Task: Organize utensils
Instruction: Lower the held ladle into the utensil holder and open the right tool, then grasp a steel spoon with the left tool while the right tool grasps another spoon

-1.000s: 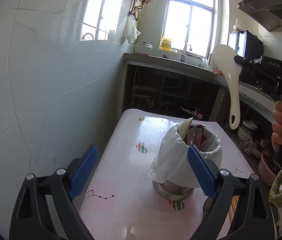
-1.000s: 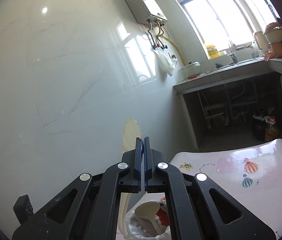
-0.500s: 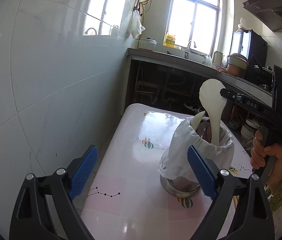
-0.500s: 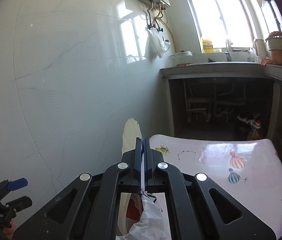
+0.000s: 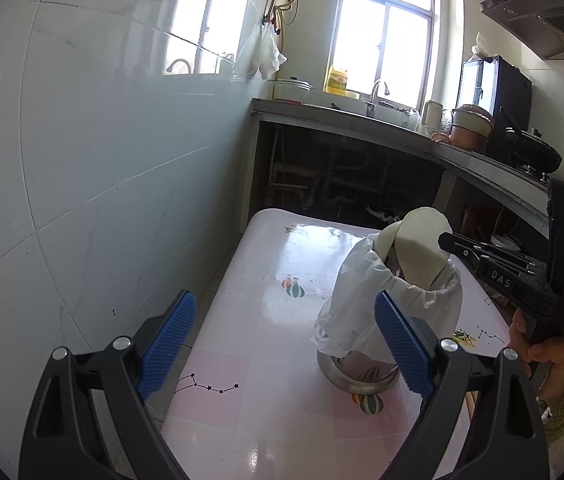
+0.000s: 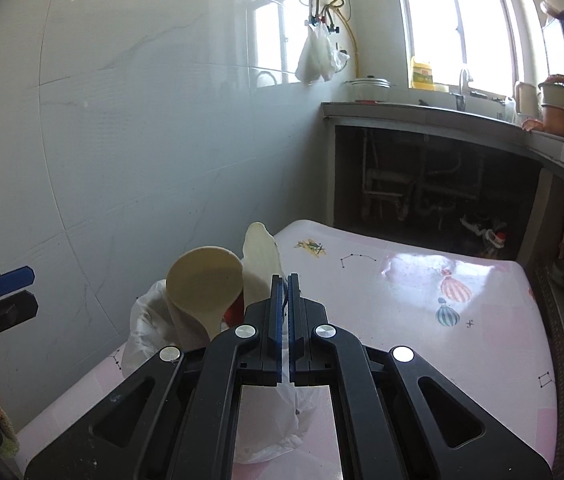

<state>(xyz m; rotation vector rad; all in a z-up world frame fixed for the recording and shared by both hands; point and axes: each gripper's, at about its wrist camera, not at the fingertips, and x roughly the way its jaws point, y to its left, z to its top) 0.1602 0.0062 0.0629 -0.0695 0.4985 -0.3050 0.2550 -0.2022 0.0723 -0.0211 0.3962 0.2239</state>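
Note:
A metal utensil holder point(image 5: 356, 376) lined with a white plastic bag point(image 5: 362, 308) stands on the pink table point(image 5: 266, 292). A white rice paddle point(image 5: 422, 248) stands in it with its blade up. My right gripper point(image 5: 447, 240) comes in from the right and is shut on that blade. The right wrist view shows the paddle point(image 6: 260, 260) just past the closed right gripper point(image 6: 282, 280), beside a beige spoon point(image 6: 202, 284) in the bag point(image 6: 150, 320). My left gripper point(image 5: 282, 340) hangs open and empty in front of the holder and also shows as the left gripper point(image 6: 12, 292) at the edge.
A tiled wall point(image 5: 82, 160) runs along the table's left side. At the back a counter point(image 5: 362, 120) carries a sink tap, pots and a kettle. A stove with a pan point(image 5: 530, 152) is at the right. A hand in a green sleeve point(image 5: 554, 368) holds the right gripper.
The right gripper came down from high on the right and lowered the paddle, handle first, into the bag-lined holder. The left gripper stayed where it was, open.

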